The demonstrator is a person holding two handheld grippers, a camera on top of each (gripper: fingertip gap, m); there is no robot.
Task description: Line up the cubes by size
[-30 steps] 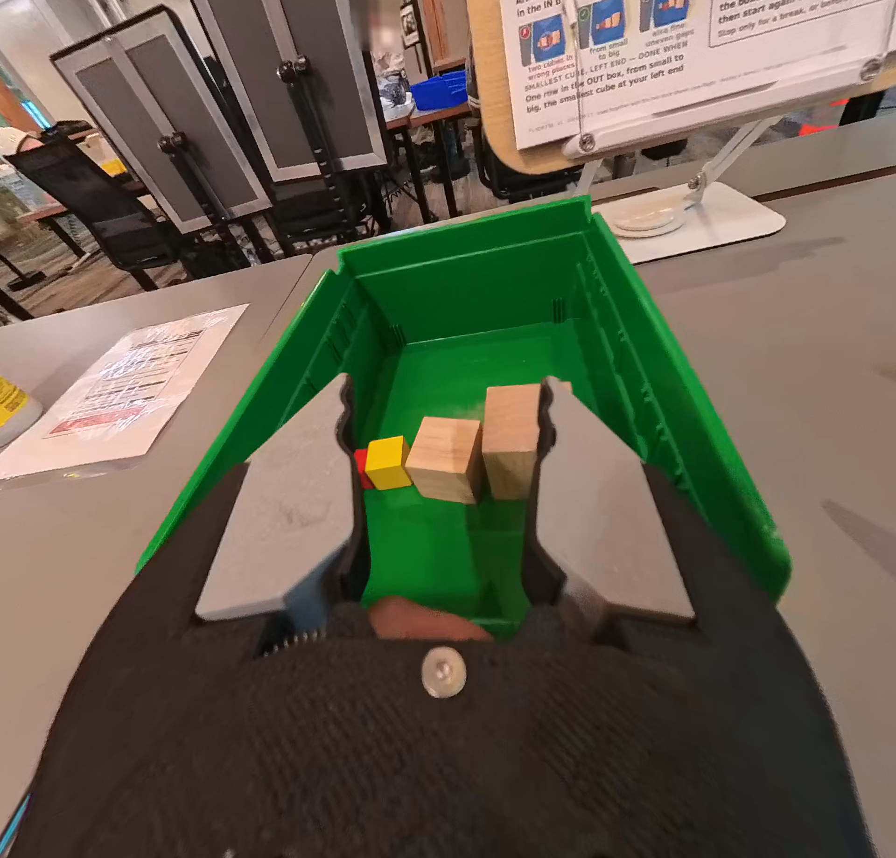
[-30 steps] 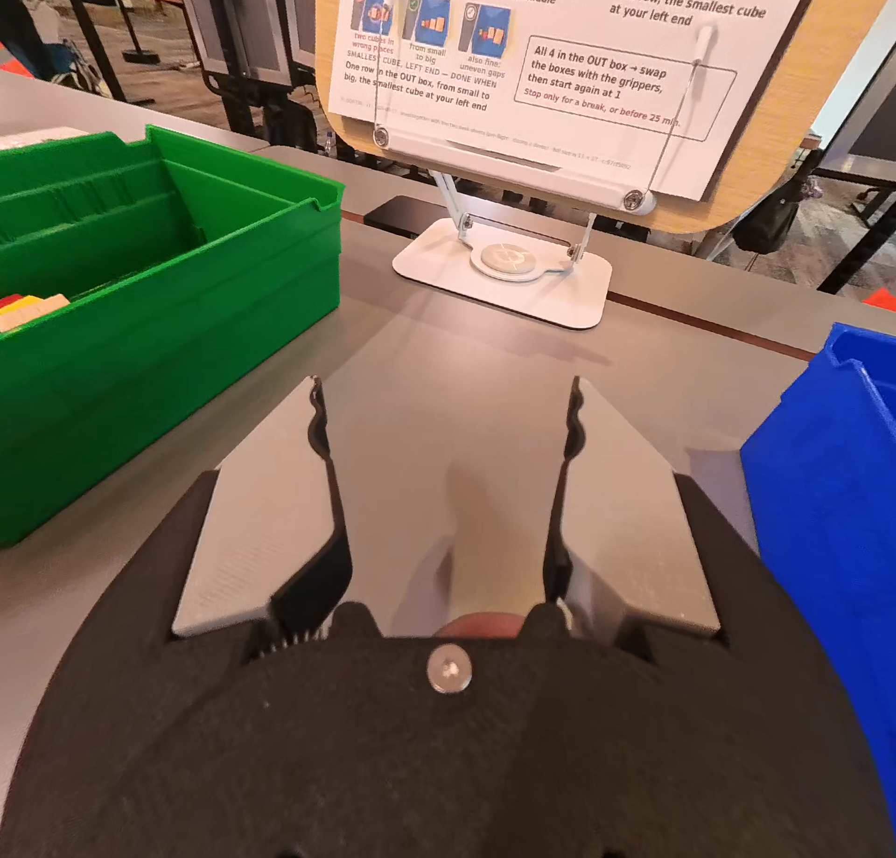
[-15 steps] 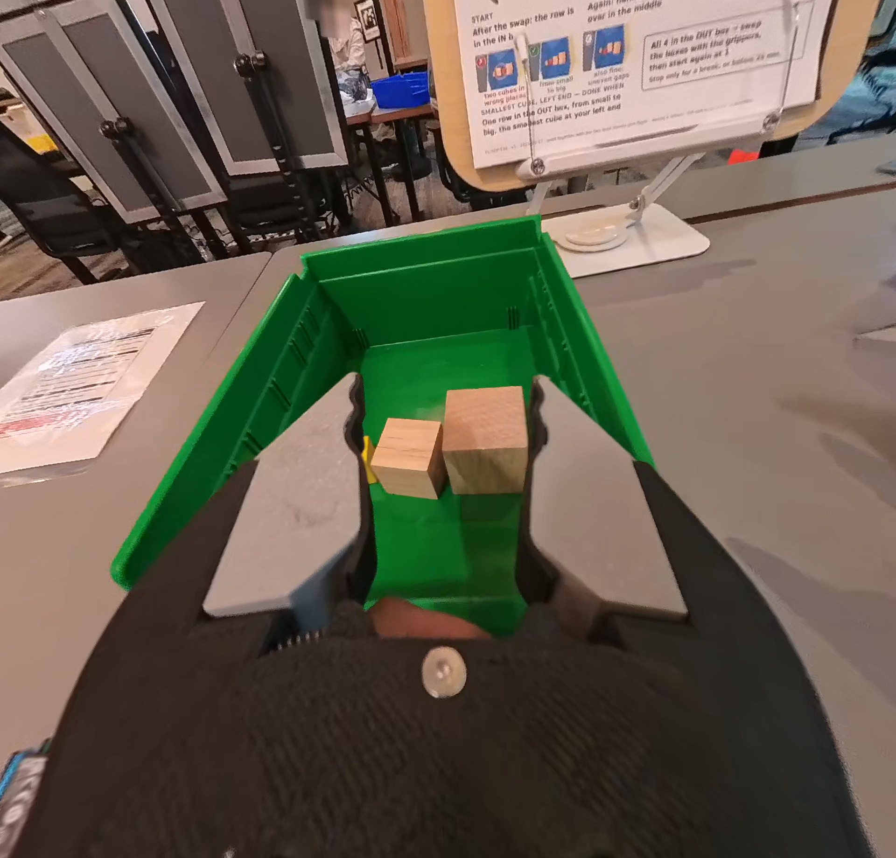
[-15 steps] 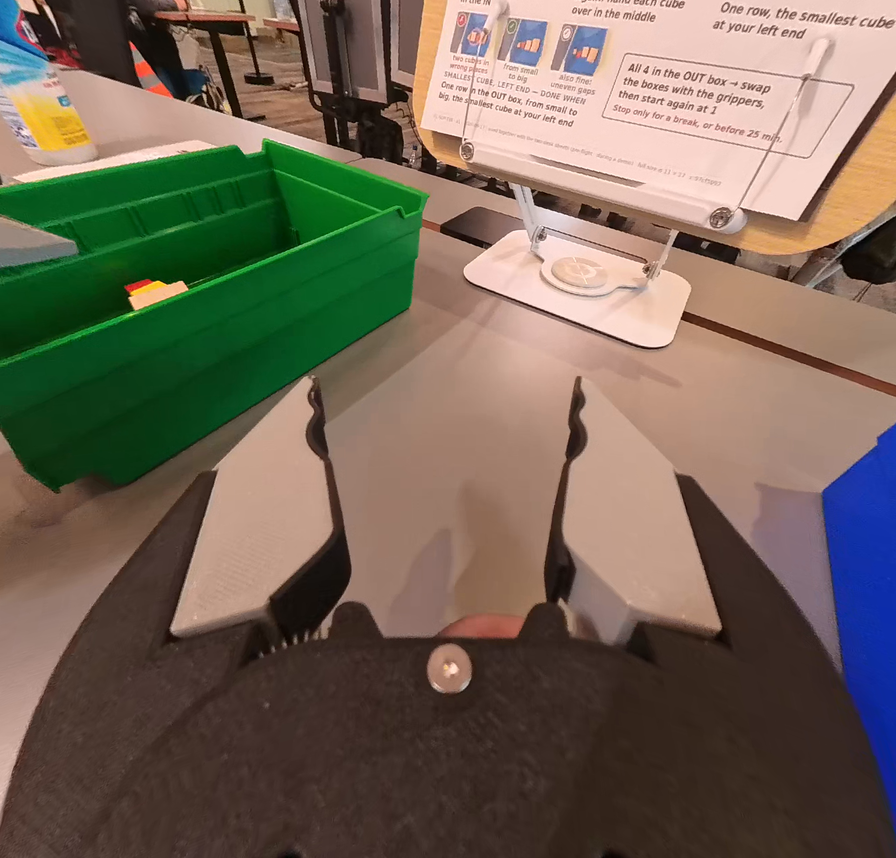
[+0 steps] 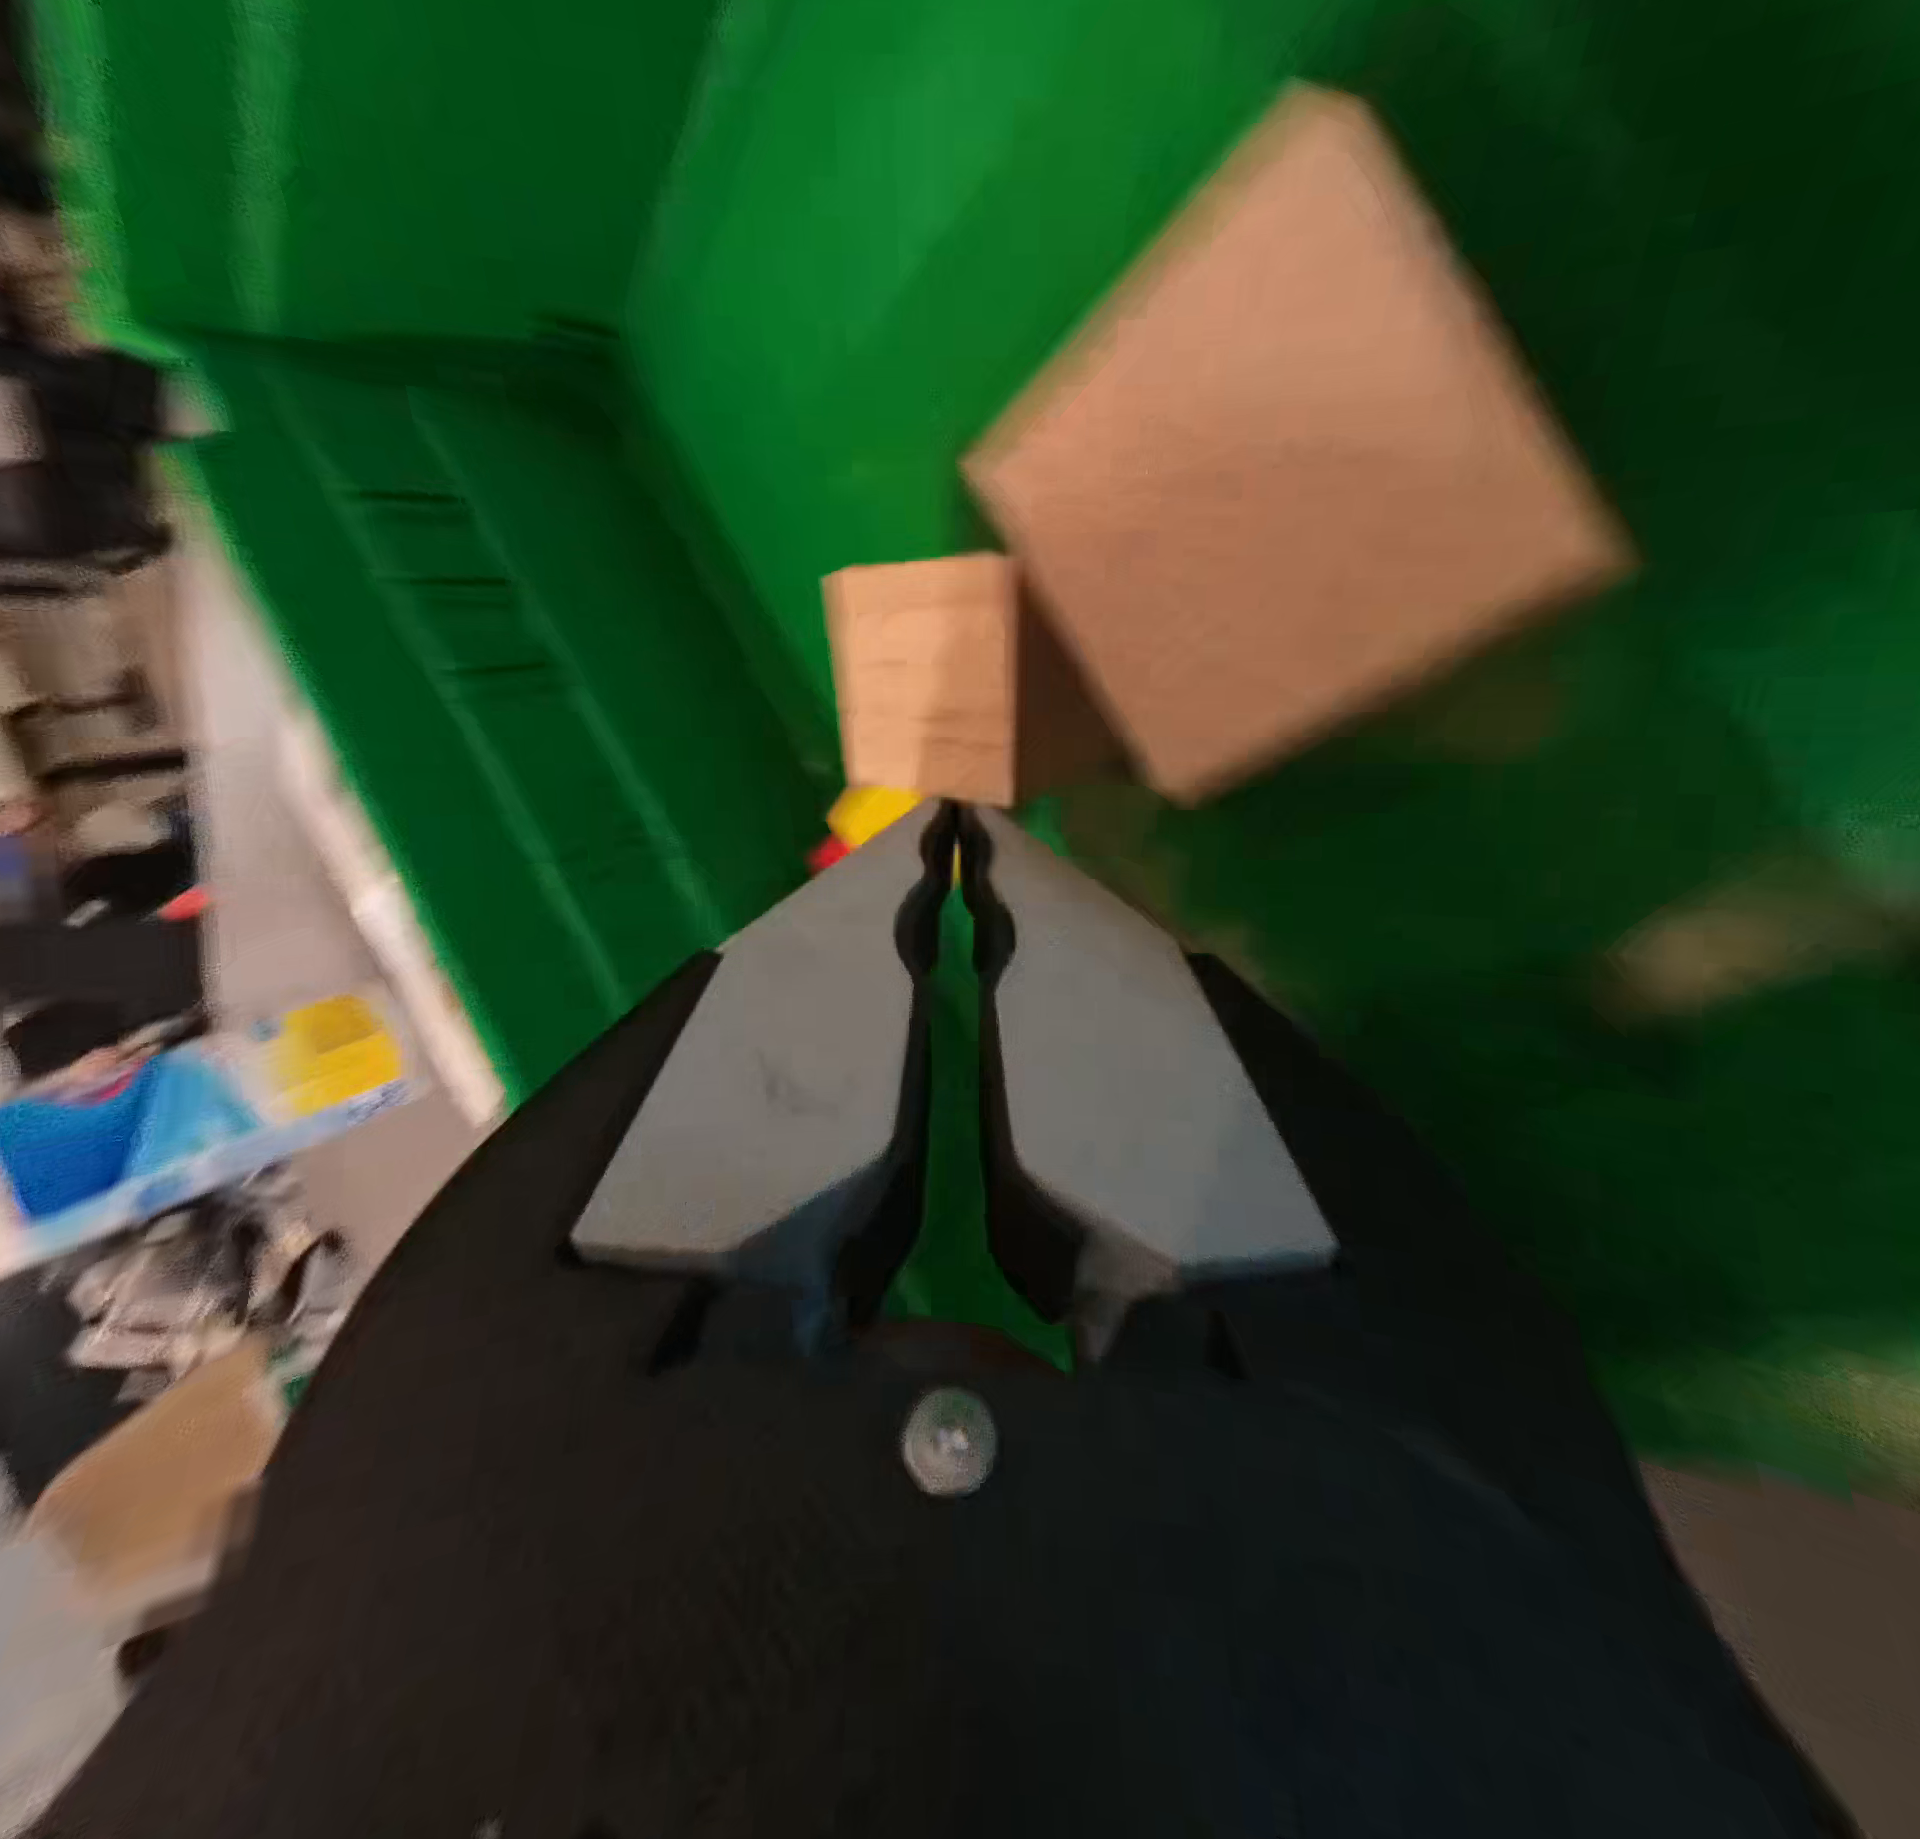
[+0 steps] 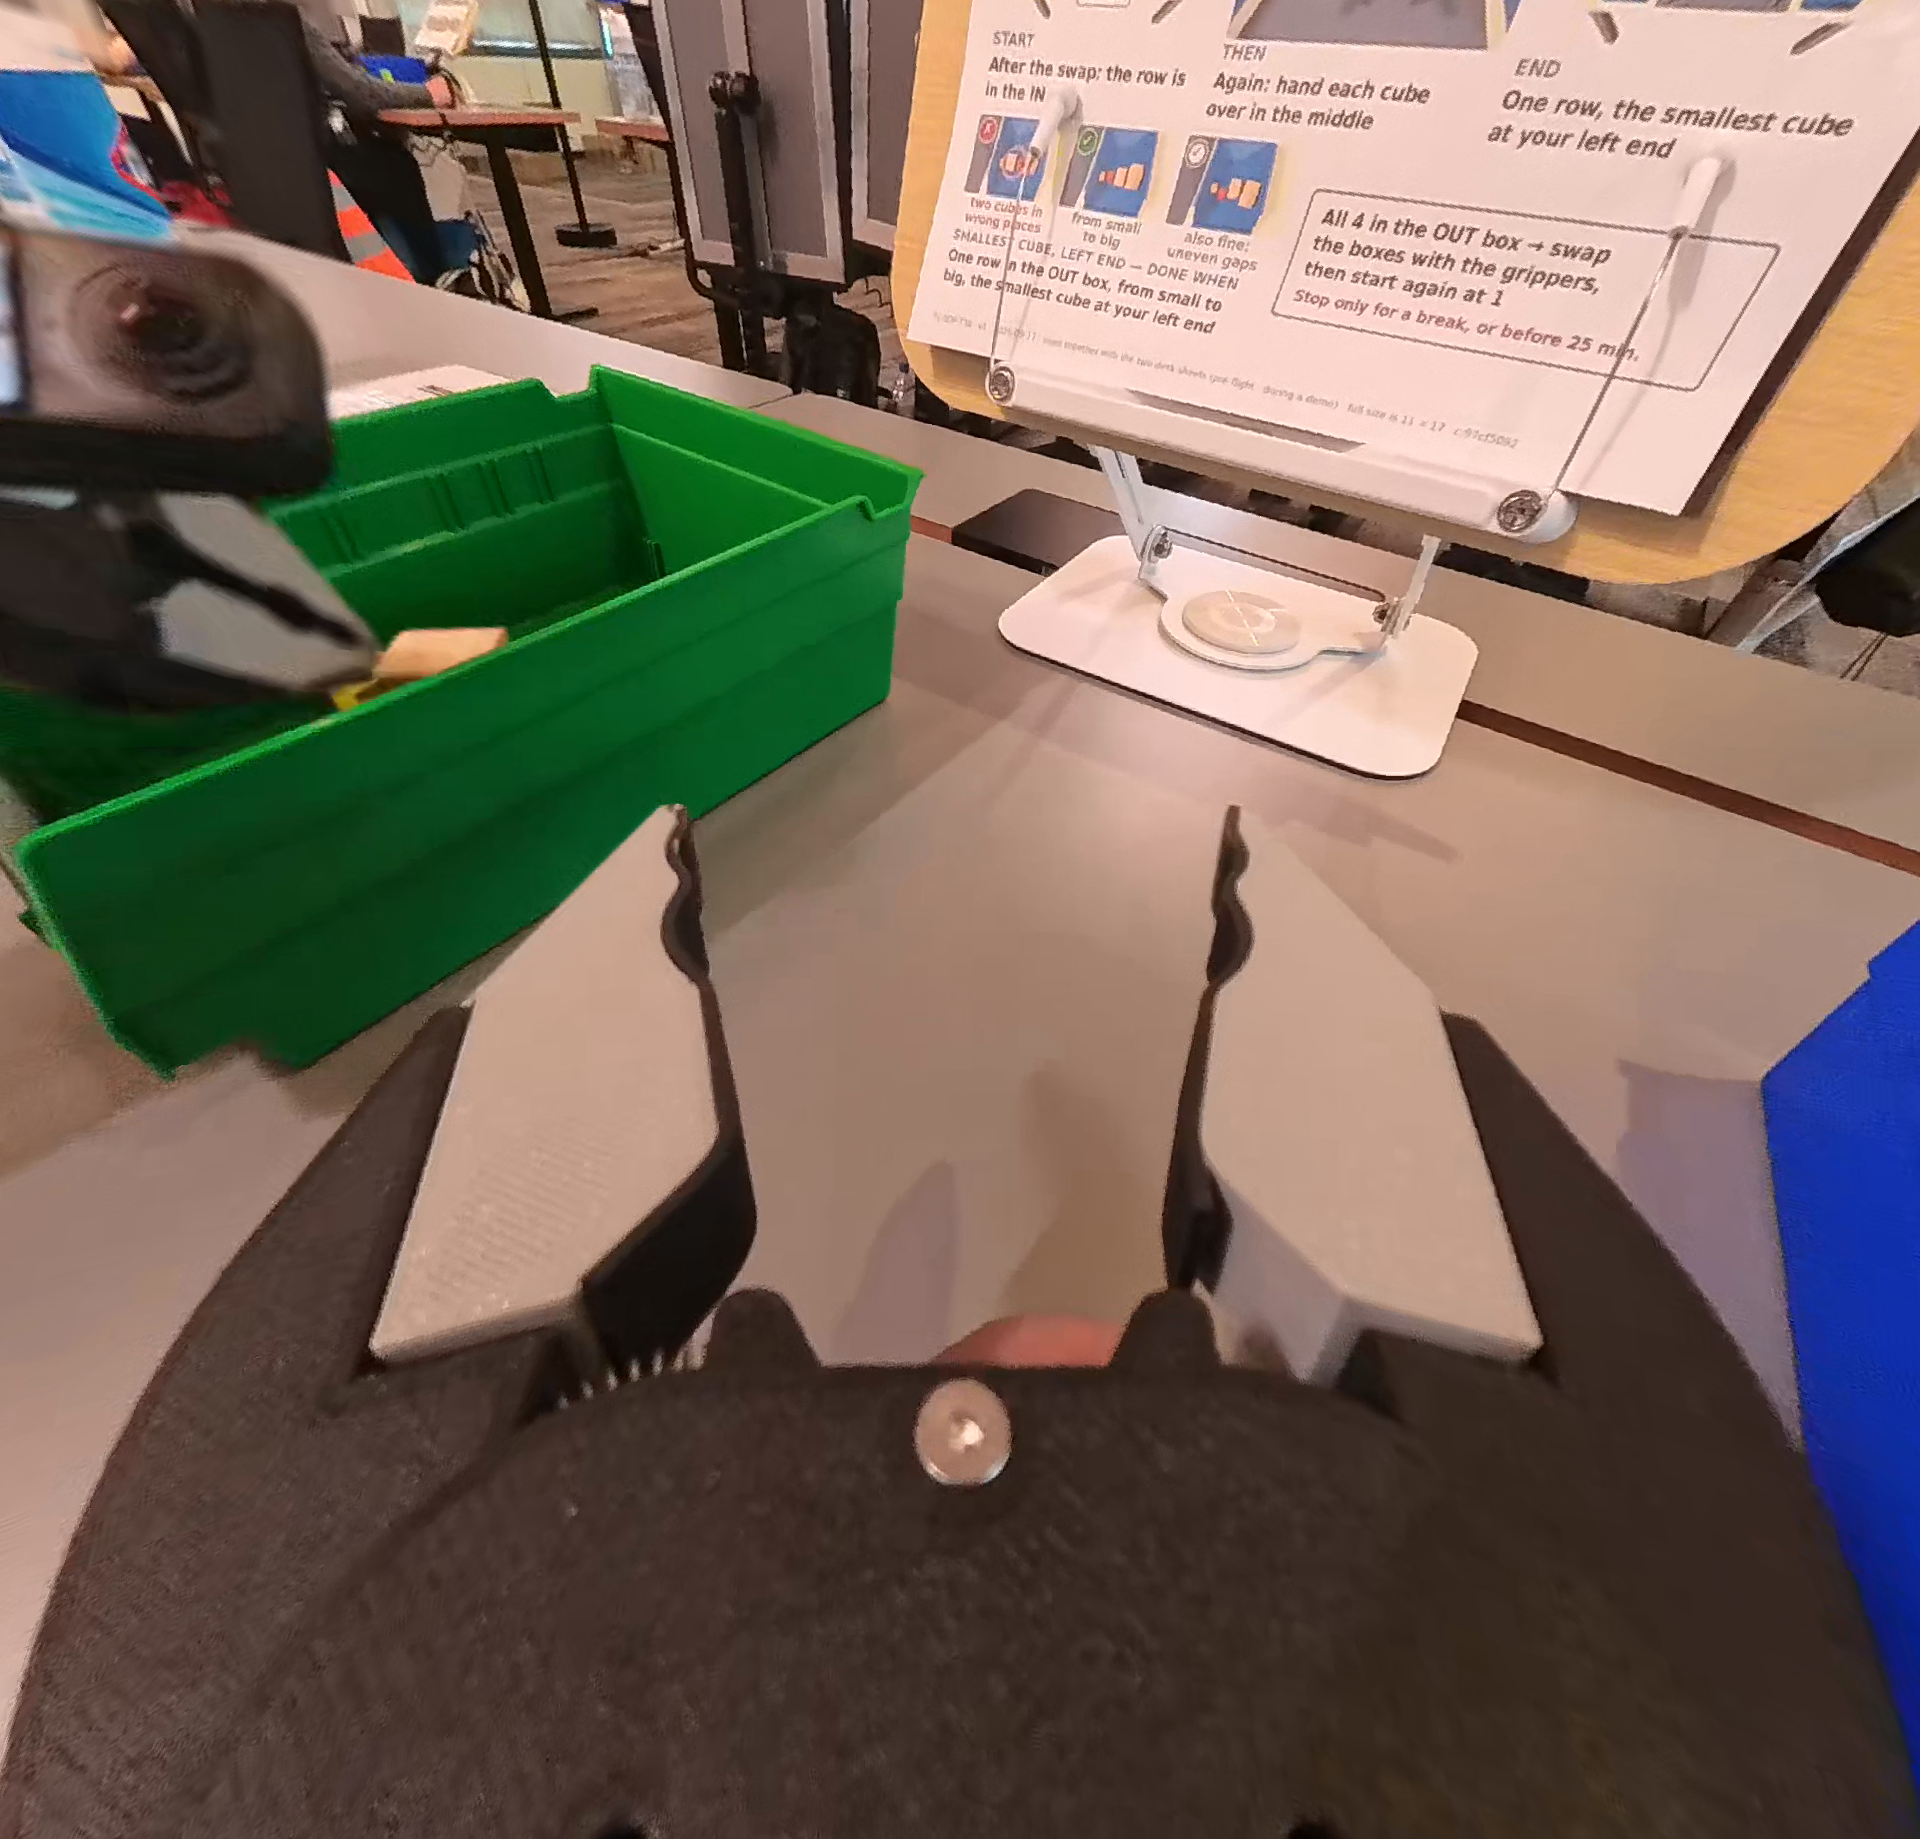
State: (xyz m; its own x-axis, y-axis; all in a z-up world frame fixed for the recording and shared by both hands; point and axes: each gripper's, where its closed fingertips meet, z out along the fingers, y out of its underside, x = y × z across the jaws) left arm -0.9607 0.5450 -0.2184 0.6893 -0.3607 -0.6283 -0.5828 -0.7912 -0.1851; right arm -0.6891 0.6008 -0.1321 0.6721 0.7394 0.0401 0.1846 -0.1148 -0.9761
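Sitting just past closed left gripper point(image 5: 956, 839): medium wooden cube point(image 5: 925, 683).

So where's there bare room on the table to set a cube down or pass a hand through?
The grey table lies bare between the green bin, the white stand base and the blue bin, right ahead of the open right gripper. It is crowded inside the green bin, where the left gripper sits among the cubes.

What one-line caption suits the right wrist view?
Open right gripper hovers over grey table beside green bin.
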